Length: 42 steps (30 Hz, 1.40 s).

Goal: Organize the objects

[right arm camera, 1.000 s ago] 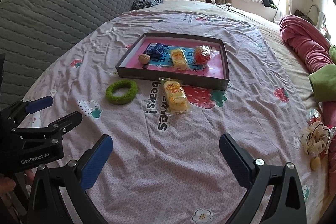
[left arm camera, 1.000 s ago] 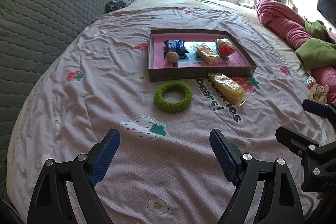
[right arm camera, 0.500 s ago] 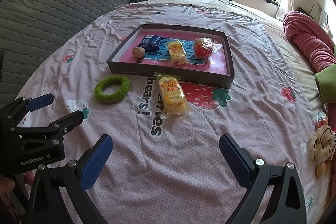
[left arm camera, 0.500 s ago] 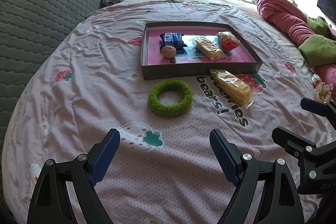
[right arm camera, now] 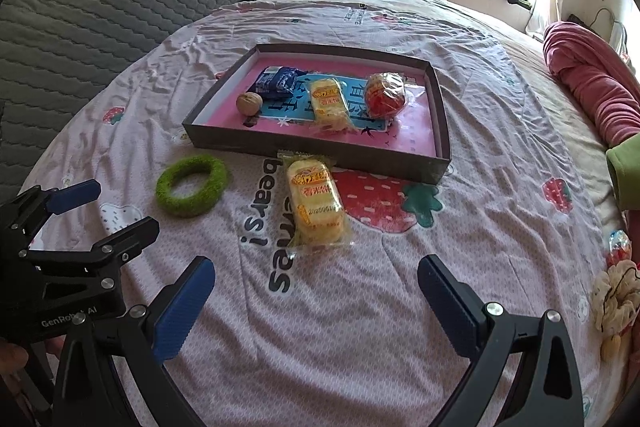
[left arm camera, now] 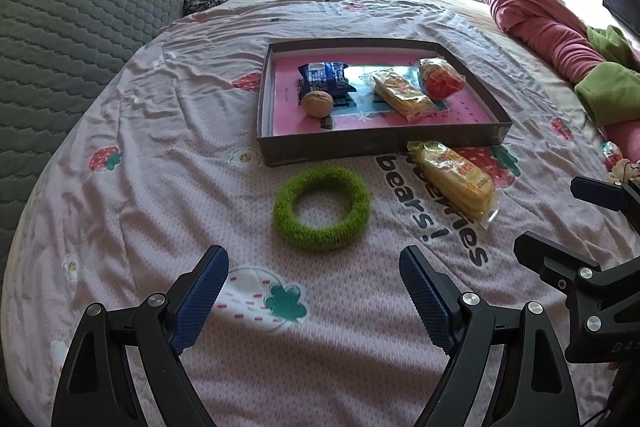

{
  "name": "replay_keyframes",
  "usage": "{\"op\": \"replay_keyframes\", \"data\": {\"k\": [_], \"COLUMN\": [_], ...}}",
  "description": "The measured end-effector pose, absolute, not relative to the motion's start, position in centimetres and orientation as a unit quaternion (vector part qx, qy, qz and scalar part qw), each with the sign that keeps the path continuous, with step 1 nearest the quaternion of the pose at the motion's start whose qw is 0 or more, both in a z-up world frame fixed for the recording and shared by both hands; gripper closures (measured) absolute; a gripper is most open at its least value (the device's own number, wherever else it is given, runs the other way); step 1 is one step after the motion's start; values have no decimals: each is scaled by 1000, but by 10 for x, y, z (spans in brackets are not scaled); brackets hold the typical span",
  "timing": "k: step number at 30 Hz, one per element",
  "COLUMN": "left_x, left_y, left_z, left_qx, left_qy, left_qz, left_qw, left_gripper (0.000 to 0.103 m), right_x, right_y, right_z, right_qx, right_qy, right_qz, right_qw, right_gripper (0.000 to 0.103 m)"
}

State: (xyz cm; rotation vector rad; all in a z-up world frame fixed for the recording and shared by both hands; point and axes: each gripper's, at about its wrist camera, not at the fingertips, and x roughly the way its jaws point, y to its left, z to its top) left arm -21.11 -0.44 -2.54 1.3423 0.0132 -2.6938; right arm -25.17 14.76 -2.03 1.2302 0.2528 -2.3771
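Note:
A dark shallow box (left arm camera: 360,147) (right arm camera: 312,149) with a pink floor lies on the bed. Inside it are a blue snack packet (left arm camera: 326,79), a walnut (left arm camera: 317,103), a yellow cake packet (left arm camera: 402,95) and a red snack packet (left arm camera: 440,79). In front of the box lie a fuzzy green ring (left arm camera: 322,213) (right arm camera: 191,185) and a second yellow cake packet (left arm camera: 456,179) (right arm camera: 316,205). My left gripper (left arm camera: 314,295) is open, empty, just short of the ring. My right gripper (right arm camera: 316,299) is open, empty, just short of the yellow packet.
A grey quilted headboard (left arm camera: 72,27) runs along the left. Rolled pink and green bedding (left arm camera: 560,39) lies at the right. A cream hair scrunchie (right arm camera: 614,295) sits near the right edge. Clothes are piled at the far end under the window.
Both grippers have moved forward and down toward the ring and the yellow packet, which now look larger and closer. Both sets of jaws stayed equally wide.

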Motion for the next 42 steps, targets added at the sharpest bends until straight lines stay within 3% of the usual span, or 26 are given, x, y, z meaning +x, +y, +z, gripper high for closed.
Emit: {"op": "replay_keyframes", "data": {"k": [42], "left_x": [-269], "left_y": [-11], "left_z": [-73], "left_qx": [462], "left_qy": [0], "left_qz": [-885], "left_qw": [56], "left_gripper": [15], "right_x": [-324], "right_y": [128], "right_z": [-70], "right_qx": [475], "right_qy": [110], "right_qz": [-850], "right_qw": [201], "right_gripper": [1]}}
